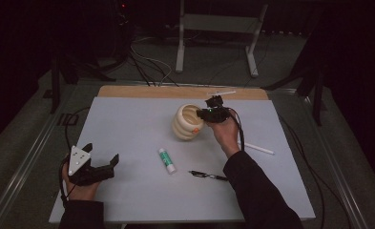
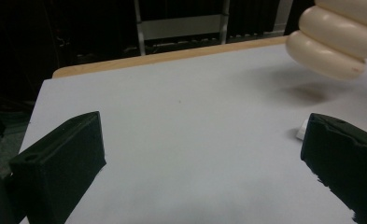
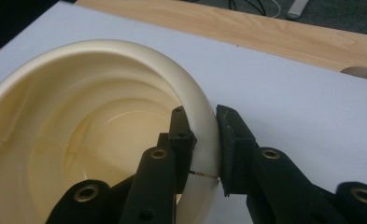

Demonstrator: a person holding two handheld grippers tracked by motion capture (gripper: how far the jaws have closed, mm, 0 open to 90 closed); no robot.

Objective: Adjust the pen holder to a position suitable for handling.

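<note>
The cream ribbed pot [image 1: 187, 122], tilted above the middle of the table [image 1: 128, 124], is held by its rim in the right gripper [image 3: 204, 140], while the left gripper [image 1: 99, 160] rests wide apart; it probably needs carrying level next.

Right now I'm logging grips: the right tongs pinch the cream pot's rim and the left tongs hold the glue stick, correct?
Not quite. The left tongs stand open and hold nothing, as the high view shows; the glue stick lies apart on the table. The right tongs do pinch the cream pot's rim.
</note>
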